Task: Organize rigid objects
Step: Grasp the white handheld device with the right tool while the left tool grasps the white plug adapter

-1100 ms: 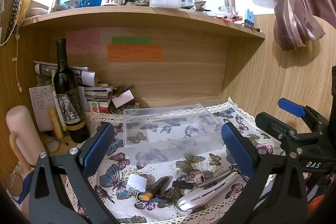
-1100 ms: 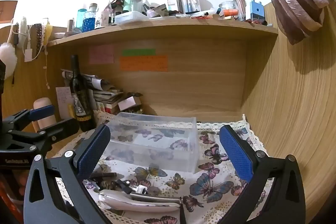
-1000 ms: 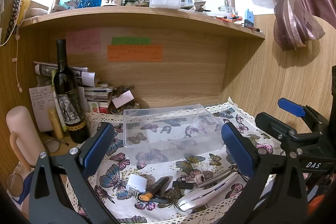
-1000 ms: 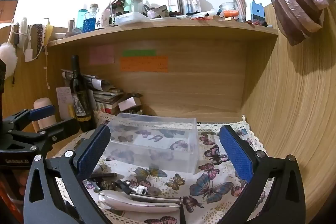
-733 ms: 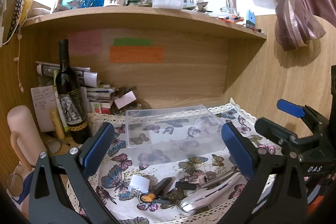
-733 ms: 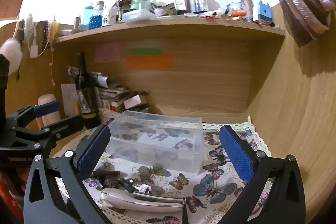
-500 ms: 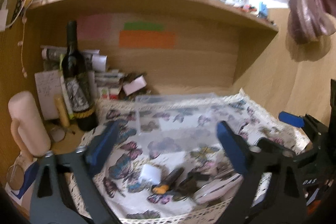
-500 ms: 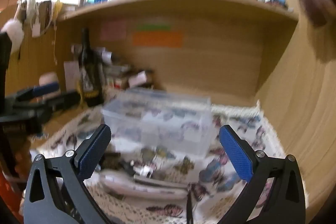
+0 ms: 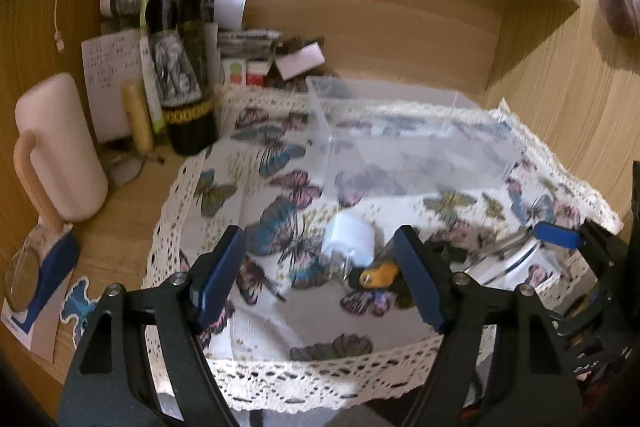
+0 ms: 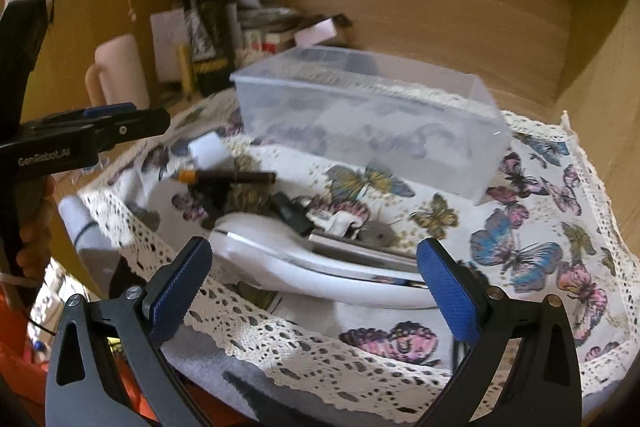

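Observation:
A clear plastic box point(image 9: 416, 143) stands empty on the butterfly cloth point(image 9: 280, 315); it also shows in the right wrist view point(image 10: 368, 123). Near the cloth's front lie a white plug adapter point(image 9: 350, 239), a dark pen with an orange end point(image 10: 228, 178), a long white curved tool point(image 10: 320, 263) and small dark bits. My left gripper point(image 9: 320, 279) is open and empty, just before the adapter. My right gripper point(image 10: 312, 283) is open and empty, over the white tool.
A wine bottle point(image 9: 180, 47), papers and a pink mug point(image 9: 56, 155) stand at the back left. Wooden walls close the back and right. The cloth's lace edge point(image 10: 320, 351) hangs over the desk front.
Both grippers have tilted down and moved closer to the items on the cloth. The left one's jaws have narrowed but stay open. The upper shelf has left both views.

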The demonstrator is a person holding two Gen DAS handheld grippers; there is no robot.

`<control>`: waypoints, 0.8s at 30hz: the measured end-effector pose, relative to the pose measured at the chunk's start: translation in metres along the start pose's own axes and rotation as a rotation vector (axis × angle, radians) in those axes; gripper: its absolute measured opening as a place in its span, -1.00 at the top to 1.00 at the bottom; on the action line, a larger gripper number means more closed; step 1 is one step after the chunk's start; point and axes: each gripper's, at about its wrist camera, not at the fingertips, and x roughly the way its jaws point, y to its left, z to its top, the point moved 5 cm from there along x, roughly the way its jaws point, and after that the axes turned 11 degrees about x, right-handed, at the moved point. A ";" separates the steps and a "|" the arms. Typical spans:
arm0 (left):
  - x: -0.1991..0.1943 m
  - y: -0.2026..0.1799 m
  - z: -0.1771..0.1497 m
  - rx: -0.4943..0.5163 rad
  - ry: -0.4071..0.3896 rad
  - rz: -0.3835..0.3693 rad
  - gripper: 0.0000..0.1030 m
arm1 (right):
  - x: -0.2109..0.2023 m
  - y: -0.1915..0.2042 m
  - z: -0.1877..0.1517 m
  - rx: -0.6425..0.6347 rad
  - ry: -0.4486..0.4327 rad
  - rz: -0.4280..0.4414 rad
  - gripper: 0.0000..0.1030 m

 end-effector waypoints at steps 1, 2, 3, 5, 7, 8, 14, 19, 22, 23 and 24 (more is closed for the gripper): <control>0.001 0.000 -0.003 -0.001 0.010 0.000 -0.48 | 0.004 0.000 0.000 -0.001 -0.001 -0.003 -0.90; 0.004 0.001 -0.004 -0.005 0.016 -0.002 -0.48 | 0.007 0.001 0.000 0.005 0.007 0.002 -0.86; 0.005 0.002 -0.006 -0.012 0.022 -0.003 -0.47 | 0.010 0.001 0.000 0.004 0.015 0.008 -0.77; 0.009 0.005 -0.008 -0.022 0.034 -0.008 -0.30 | 0.016 0.003 0.001 0.001 0.037 0.020 -0.60; 0.013 0.007 -0.007 -0.029 0.048 -0.020 -0.21 | 0.021 0.005 0.000 -0.008 0.061 0.030 -0.41; 0.016 0.008 -0.008 -0.031 0.057 -0.028 -0.17 | 0.024 0.006 0.000 -0.017 0.073 0.029 -0.35; 0.029 0.003 -0.003 -0.008 0.096 -0.059 -0.14 | 0.028 0.008 0.002 -0.059 0.100 0.048 0.05; 0.045 -0.001 0.003 -0.017 0.128 -0.070 -0.14 | 0.032 0.006 0.000 -0.007 0.171 0.120 0.21; 0.058 -0.004 0.001 -0.011 0.165 -0.081 -0.14 | 0.038 0.008 -0.002 -0.011 0.191 0.110 0.22; 0.062 -0.005 0.000 -0.018 0.179 -0.092 -0.13 | 0.041 0.008 -0.002 -0.012 0.196 0.110 0.22; 0.065 -0.005 -0.001 -0.026 0.190 -0.097 -0.10 | 0.042 0.010 -0.002 -0.017 0.191 0.107 0.22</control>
